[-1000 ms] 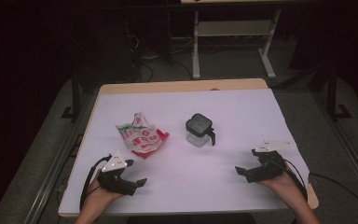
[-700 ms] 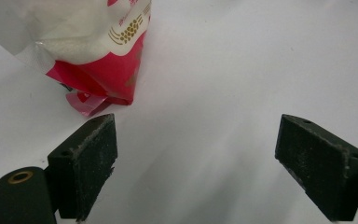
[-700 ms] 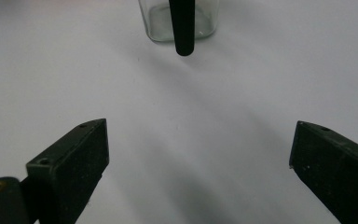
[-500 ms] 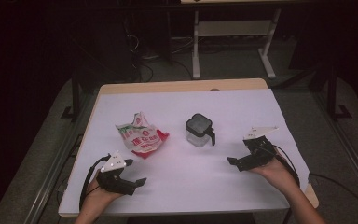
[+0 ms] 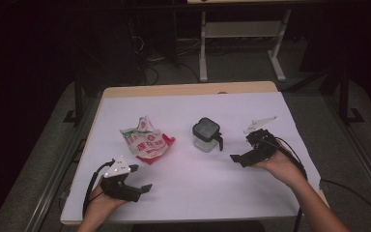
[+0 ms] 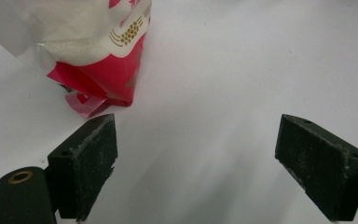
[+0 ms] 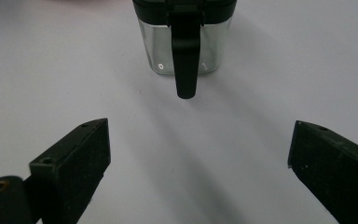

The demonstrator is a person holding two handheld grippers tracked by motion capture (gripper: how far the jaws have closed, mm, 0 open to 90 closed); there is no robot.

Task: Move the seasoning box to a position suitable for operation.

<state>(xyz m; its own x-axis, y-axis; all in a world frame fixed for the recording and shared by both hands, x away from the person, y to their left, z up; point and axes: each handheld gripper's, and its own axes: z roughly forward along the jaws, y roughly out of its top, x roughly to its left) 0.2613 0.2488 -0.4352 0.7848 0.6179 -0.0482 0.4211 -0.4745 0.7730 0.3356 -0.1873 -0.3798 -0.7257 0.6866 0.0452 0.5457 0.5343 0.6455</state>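
Two grippers are in my hands, and both have the jaws spread wide with nothing between them. My right gripper [image 5: 244,155] is just right of the jar [image 5: 206,135], near it but not touching. My right hand [image 5: 279,162] holds it from the near right side, with the forearm coming in from the bottom right corner at a slant, and the jaws point left toward the jar. In the right gripper view the jar [image 7: 185,39] stands upright straight ahead of the jaws, with clear walls and a black lid, and its black handle [image 7: 185,60] hangs down on the side that faces me.

My left gripper [image 5: 136,184] is at the near left part of the table [image 5: 251,101], low over the white surface. My left hand [image 5: 102,203] is under it, at the near edge, and the jaws point right and a little far. The bag [image 5: 145,141] lies crumpled just beyond this gripper, left of the jar and apart from it. In the left gripper view the red bottom of the bag [image 6: 98,70] is close ahead of one jaw, not touching it.
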